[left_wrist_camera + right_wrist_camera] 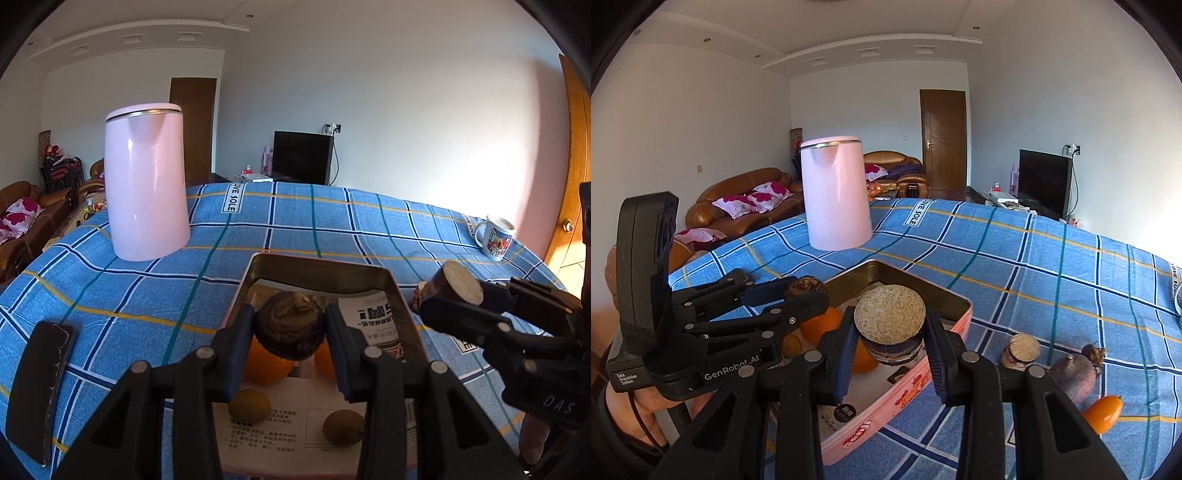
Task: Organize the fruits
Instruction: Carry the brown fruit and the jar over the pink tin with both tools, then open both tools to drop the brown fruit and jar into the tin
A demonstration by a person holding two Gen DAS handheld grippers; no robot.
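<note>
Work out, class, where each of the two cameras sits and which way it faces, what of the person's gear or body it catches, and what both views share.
Left wrist: sits on the left gripper, looks along its fingers over the tin box toward the TV; the right gripper enters from the right.
Right wrist: sits on the right gripper, faces the sofa and door; the left gripper and the left hand show.
Shared: pink kettle, blue checked cloth, tin box, oranges, both grippers shut on dark fruits.
</note>
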